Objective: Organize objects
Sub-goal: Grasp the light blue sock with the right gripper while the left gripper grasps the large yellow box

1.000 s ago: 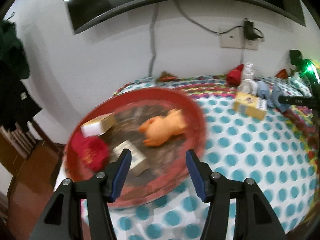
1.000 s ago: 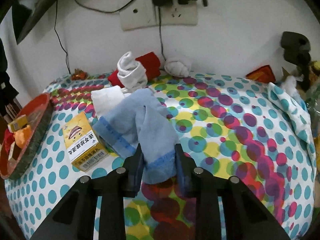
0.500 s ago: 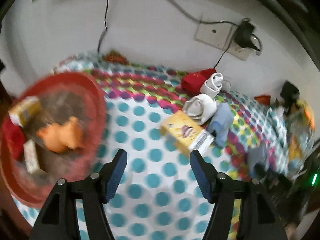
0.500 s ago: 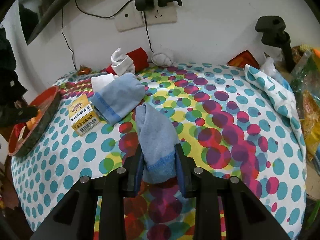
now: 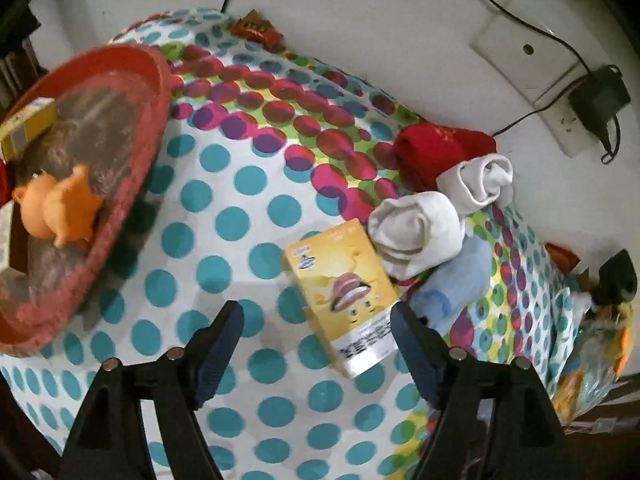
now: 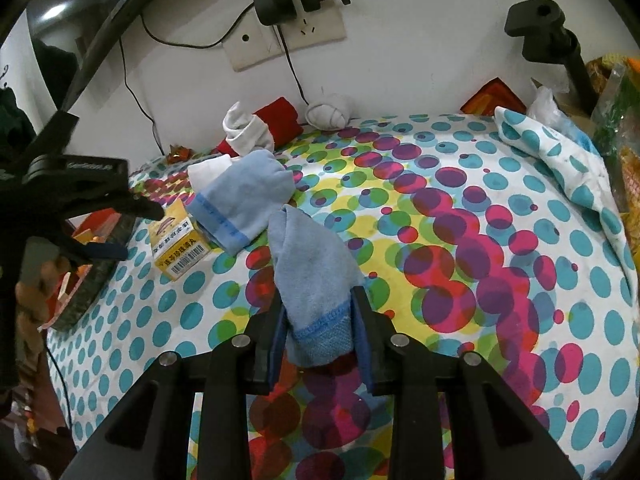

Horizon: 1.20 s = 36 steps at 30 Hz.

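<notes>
Left tool [image 5: 314, 354]: spreading wide, empty, above yellow box [image 5: 342, 294]. Right tool [image 6: 320, 338]: easing open, blue sock [image 6: 312, 276] pinched. Worktop [image 6: 500, 280] open on right; red tray [image 5: 132, 152] overhangs edge, cut off.

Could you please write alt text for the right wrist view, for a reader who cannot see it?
The right gripper clamps the cuff of a blue sock lying on a dotted tablecloth. Behind it lie a second blue sock, a yellow box and rolled socks by the wall; the left gripper enters at left.

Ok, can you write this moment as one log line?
left gripper: opening, empty, above yellow box | right gripper: opening, blue sock between jaws
</notes>
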Each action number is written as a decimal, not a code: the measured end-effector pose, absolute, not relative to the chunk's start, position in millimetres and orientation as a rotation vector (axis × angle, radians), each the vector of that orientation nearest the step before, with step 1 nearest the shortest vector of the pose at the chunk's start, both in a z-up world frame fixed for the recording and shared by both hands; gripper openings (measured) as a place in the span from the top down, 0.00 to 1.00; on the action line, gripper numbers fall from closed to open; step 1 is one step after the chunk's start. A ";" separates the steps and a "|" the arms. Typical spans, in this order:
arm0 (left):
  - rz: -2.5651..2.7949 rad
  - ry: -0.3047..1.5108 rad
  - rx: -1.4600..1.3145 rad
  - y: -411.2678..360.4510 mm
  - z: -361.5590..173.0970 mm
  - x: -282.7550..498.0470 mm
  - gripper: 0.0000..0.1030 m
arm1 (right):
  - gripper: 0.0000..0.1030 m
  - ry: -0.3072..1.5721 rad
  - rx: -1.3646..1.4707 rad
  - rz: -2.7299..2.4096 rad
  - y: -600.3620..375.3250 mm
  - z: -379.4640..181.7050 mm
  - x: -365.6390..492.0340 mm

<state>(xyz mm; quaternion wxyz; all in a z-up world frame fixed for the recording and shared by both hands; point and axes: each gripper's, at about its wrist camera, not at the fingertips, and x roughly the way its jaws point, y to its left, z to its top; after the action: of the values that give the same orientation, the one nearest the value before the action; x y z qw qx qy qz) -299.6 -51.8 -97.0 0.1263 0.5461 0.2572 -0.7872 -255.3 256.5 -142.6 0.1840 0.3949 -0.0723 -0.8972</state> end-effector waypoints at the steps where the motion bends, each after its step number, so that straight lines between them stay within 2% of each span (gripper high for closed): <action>1: -2.287 0.749 1.591 -49.2 -97.7 -301.9 0.24 | 0.71 -0.213 1.114 -2.524 257.5 -143.1 -255.8; 13: -2.196 0.666 1.570 -35.6 -120.1 -324.7 0.24 | 0.70 -0.286 1.116 -2.488 263.8 -145.9 -258.9; 21: -2.250 0.512 1.537 -35.1 -129.0 -316.6 0.25 | 0.70 -0.297 1.120 -2.488 263.4 -147.1 -258.6; 23: -2.285 0.449 1.548 -32.9 -129.8 -316.0 0.30 | 0.70 -0.287 1.122 -2.493 262.2 -147.4 -258.0; 25: -2.333 0.376 1.554 -30.5 -129.1 -313.9 0.45 | 0.70 -0.267 1.123 -2.501 260.1 -147.4 -257.9; 26: -2.364 0.354 1.554 -30.2 -128.4 -312.5 0.49 | 0.70 -0.257 1.126 -2.506 258.9 -147.6 -257.9; 36: -2.572 0.276 1.515 -36.7 -123.8 -282.3 0.49 | 0.71 -0.127 1.134 -2.566 247.1 -144.8 -255.7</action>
<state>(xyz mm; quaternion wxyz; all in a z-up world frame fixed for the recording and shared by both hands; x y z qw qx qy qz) -282.3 -36.7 -123.8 0.0720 0.5041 0.0917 -0.8557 -255.7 247.1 -144.8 0.1659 0.3982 -0.0446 -0.9011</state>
